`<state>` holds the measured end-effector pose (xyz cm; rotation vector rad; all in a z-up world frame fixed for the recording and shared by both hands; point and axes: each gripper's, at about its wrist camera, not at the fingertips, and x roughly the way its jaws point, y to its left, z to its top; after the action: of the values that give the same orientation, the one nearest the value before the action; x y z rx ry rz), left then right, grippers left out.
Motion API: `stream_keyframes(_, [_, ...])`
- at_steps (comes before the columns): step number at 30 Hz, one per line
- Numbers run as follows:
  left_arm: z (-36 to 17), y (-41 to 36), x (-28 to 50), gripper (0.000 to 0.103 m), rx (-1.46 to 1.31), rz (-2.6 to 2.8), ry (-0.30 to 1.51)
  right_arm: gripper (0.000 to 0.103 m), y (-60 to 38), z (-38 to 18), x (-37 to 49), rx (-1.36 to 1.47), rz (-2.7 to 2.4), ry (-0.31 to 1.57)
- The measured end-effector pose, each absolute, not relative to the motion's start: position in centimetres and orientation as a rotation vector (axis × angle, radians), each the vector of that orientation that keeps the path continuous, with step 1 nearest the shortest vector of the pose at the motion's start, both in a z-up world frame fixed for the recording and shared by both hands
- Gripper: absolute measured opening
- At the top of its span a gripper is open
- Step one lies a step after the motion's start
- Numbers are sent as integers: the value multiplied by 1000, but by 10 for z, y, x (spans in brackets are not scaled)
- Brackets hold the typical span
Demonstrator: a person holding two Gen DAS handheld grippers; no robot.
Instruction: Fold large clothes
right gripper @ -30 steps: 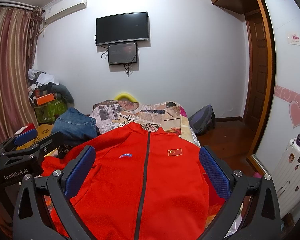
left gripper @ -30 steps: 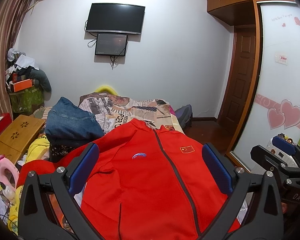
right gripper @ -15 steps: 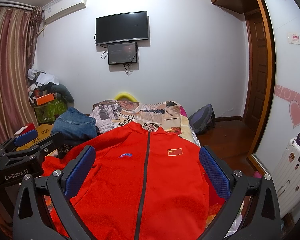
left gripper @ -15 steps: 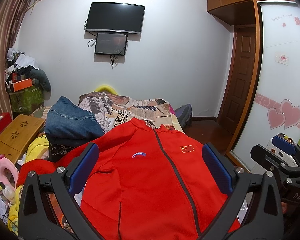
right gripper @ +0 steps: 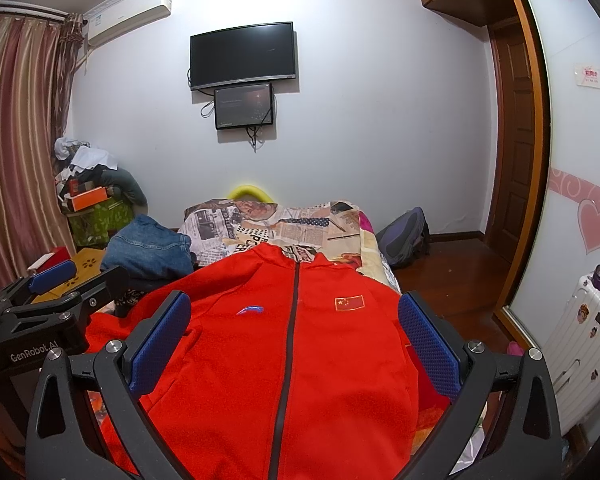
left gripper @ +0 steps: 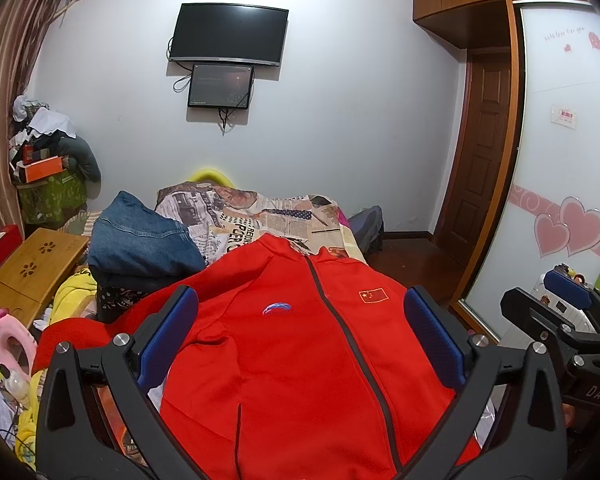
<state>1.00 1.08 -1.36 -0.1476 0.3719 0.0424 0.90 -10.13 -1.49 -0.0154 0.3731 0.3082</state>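
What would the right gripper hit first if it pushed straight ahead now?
Probably the red jacket, spread zipped-up between the open right gripper. If it clears that, the bed follows; depth is unclear.

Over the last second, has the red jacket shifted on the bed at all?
No. In the right wrist view the red jacket keeps its collar at the same spot on the newspaper-print bedspread, and its zipper sits unchanged under the wall TV.

A home bedroom is shown. A bed (right gripper: pixel 352 236) with a newsprint-patterned cover is seen at 12 o'clock, below a wall-mounted television (right gripper: pixel 243 55). Striped curtains (right gripper: pixel 16 140) are hung at 9 o'clock, a heart-decorated wardrobe (right gripper: pixel 580 160) at 3 o'clock.
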Motion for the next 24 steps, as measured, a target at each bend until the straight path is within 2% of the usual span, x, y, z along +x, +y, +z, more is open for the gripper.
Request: stream_keyframes(24, [-18, 23, 21, 103, -136, 71, 381, 103, -99, -18, 21, -20, 296, 393])
